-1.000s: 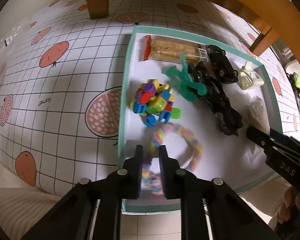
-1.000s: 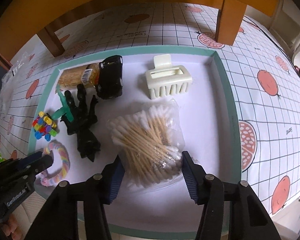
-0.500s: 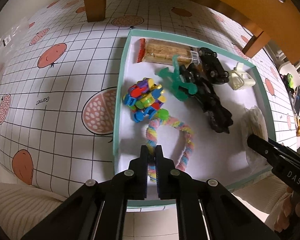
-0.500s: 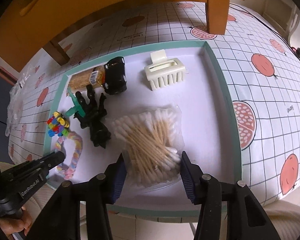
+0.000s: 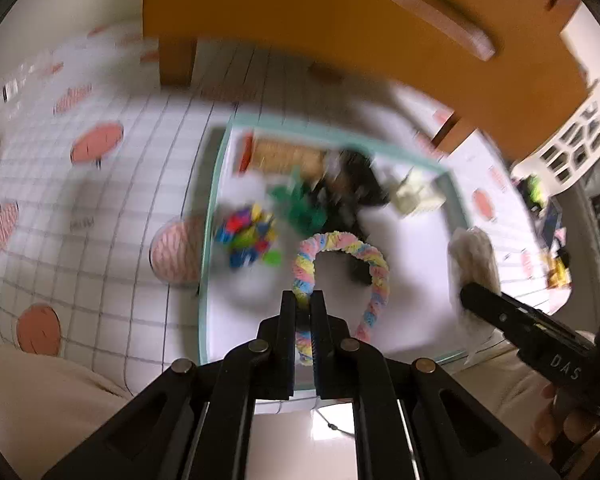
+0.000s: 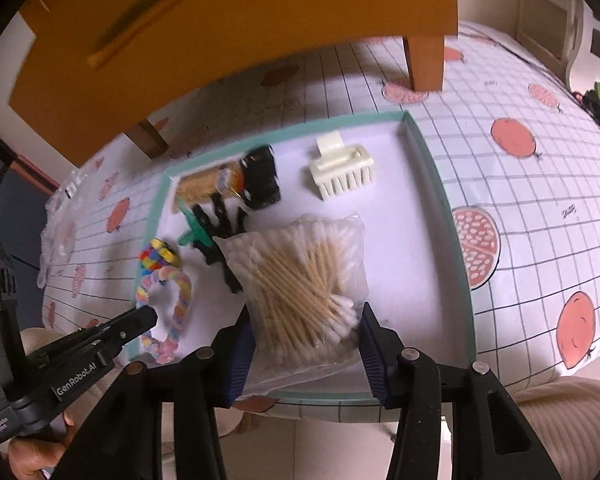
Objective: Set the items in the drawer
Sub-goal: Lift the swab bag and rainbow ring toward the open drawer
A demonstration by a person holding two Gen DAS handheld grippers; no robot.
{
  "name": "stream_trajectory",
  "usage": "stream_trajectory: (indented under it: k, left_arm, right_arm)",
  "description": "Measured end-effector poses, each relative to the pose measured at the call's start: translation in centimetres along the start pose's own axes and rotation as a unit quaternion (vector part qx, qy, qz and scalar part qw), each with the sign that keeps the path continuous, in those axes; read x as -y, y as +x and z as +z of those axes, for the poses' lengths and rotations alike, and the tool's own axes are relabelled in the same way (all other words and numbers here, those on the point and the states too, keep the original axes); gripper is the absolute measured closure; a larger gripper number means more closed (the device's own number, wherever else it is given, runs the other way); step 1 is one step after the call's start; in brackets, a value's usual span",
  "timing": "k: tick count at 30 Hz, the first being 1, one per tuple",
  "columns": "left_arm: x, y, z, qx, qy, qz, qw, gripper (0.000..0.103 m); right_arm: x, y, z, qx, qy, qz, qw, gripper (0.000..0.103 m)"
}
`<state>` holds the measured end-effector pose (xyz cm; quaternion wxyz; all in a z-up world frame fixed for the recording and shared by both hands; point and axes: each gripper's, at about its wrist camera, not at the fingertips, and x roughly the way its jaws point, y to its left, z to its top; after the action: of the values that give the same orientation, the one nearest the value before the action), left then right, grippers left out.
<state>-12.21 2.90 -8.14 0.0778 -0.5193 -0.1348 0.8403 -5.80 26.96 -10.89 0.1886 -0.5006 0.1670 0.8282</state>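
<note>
Tongs both grip: your left tongs (image 5: 304, 304) pinch the rope ring (image 5: 342, 258), your right tongs (image 6: 302, 334) clamp the swab bag (image 6: 300, 280), both above the tray (image 6: 440, 200).

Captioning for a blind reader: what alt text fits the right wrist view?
Right tongs grip a bag of cotton swabs over a teal-rimmed tray. Left tongs pinch a pastel rope; a hair clip and toys stay behind.
</note>
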Motion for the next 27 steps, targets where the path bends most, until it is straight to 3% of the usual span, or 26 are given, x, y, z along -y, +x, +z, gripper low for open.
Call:
stream_trajectory:
  k: [7, 16, 21, 27]
  left_arm:
    - [1.1, -5.8, 3.5, 0.083, 0.001, -0.033, 0.9960, 0.097]
    - [4.4, -15.6, 11.3, 0.204, 0.041, -0.064, 0.9760, 0.097]
    - [5.7, -18.8, 15.7, 0.239, 0.052, -0.065, 0.9674, 0.097]
    - [6.7, -19.6, 20.5, 0.255, 0.064, -0.044, 0.9638, 0.097]
  right_arm:
    - [-1.8, -6.1, 2.0, 0.075, -0.023, 0.023, 0.997, 0.052]
    - [-4.5, -15.0, 7.2, 0.174, -0.035, 0.048, 0.983, 0.052]
    - [-5.6, -18.9, 11.4, 0.215, -0.049, 0.055, 0.974, 0.052]
    - [-6.5, -21.6, 16.6, 0.240, -0.060, 0.054, 0.967, 0.052]
